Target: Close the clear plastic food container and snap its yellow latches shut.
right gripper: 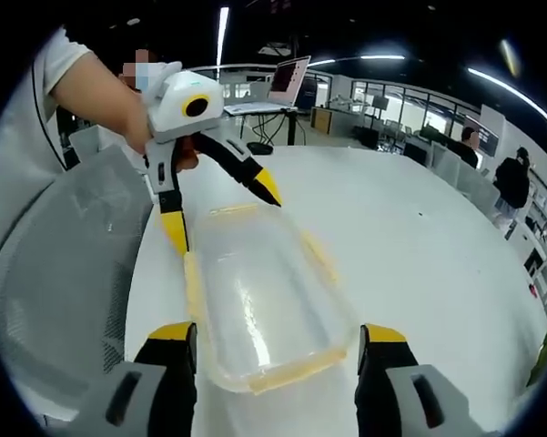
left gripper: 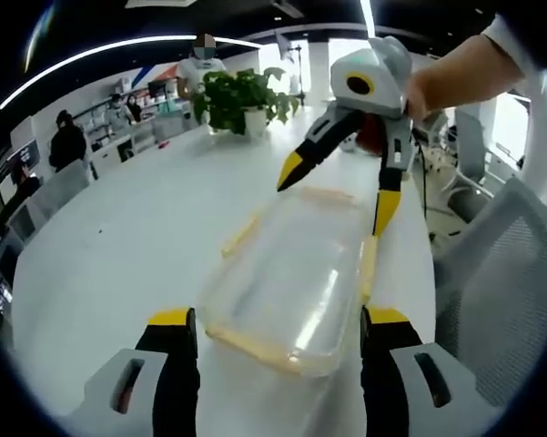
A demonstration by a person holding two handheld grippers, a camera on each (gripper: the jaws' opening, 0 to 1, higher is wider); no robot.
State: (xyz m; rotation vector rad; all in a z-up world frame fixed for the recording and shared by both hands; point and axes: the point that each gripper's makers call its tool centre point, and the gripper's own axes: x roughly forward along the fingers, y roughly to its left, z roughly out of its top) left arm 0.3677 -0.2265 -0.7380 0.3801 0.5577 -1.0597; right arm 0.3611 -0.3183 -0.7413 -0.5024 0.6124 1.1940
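No readable writing or brand marks anywhere that I can make out, so skipping that.

In the left gripper view, the left gripper (left gripper: pixel 278 332) sits at the bottom of the frame with its yellow-tipped jaws wide apart, one on each side of the near end of the clear plastic food container (left gripper: pixel 296 278). Can't tell if they actually touch it. The container lies flat on the white table (left gripper: pixel 118 237), lid on, running from bottom centre up toward the middle of the frame. Looks empty as far as I can see through the plastic. Yellow latches (left gripper: pixel 240 234) run along its edges; whether they're snapped down, I can't tell.

Further up, the right gripper (left gripper: pixel 337 187) comes in from the upper right, jaws spread, straddling the far end of the container, held by a hand (left gripper: pixel 437 82).

The right gripper view has the same setup mirrored: right gripper (right gripper: pixel 278 332) jaws apart around the near end, left gripper (right gripper: pixel 223 214) at the far end.

A grey mesh chair (left gripper: pixel 510 282) stands at the right edge beside the table. Far back, upper centre, there's a potted plant (left gripper: pixel 241 100), with people (left gripper: pixel 68 141) at desks in the upper left.
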